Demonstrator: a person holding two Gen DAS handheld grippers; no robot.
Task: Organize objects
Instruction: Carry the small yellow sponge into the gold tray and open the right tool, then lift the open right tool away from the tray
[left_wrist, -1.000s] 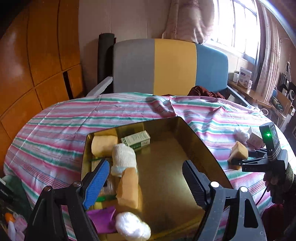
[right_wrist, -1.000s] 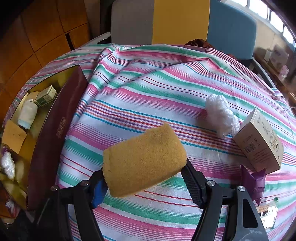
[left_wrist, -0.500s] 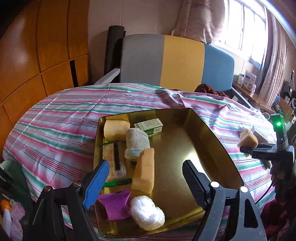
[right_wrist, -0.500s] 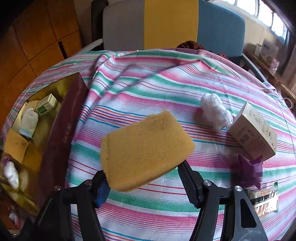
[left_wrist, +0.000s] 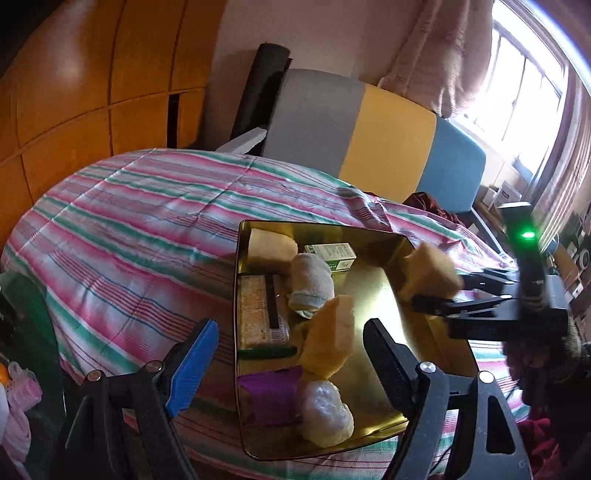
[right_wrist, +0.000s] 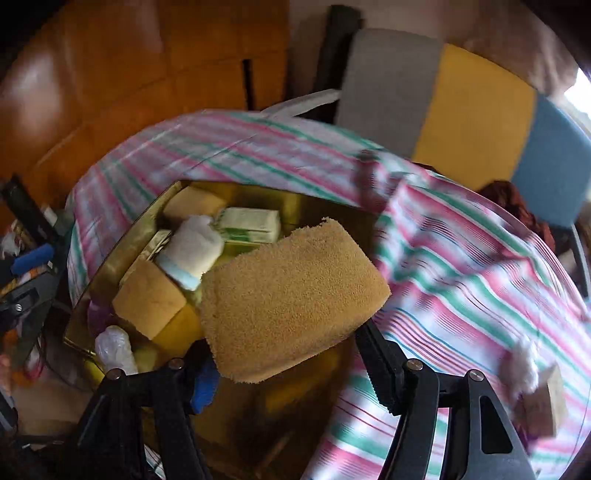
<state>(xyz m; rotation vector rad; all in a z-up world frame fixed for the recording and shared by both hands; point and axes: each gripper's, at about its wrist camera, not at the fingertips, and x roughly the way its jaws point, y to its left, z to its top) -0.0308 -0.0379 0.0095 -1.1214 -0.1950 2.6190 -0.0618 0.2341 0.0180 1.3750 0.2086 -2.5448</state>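
Sponge (right_wrist: 291, 302) sits clamped between the jaws of our right gripper (right_wrist: 284, 354), its tan block filling the gap from the blue-padded finger at 8 o'clock to the black finger (right_wrist: 380, 365) at 4 o'clock. The block sticks out well past the fingertips and hangs in the air above the right-hand rim of the gold tray (right_wrist: 122, 240). Those jaws closed a little further on it over the last second, and now they press it on both sides.

Going left to right in the left wrist view: our left gripper (left_wrist: 284, 354) has its jaws spread wide with nothing between them, blue pad (left_wrist: 192, 369) at 8 o'clock and black finger at 4 o'clock, hovering over the near edge of the tray (left_wrist: 424, 373). Inside the tray we see a flat packet (left_wrist: 255, 306) along the left wall, a purple wrapper (left_wrist: 271, 395) and a white plastic bundle (left_wrist: 325, 417) near 6 o'clock, another sponge standing on edge (left_wrist: 328, 339), a rolled white sock (left_wrist: 310, 280), and a green carton (left_wrist: 334, 254) at the far side. At 3 o'clock the right gripper (left_wrist: 436, 291) comes in over the tray's right rim with its sponge (left_wrist: 430, 273). The tray rests on a striped cloth (left_wrist: 147, 229) covering the worktop.
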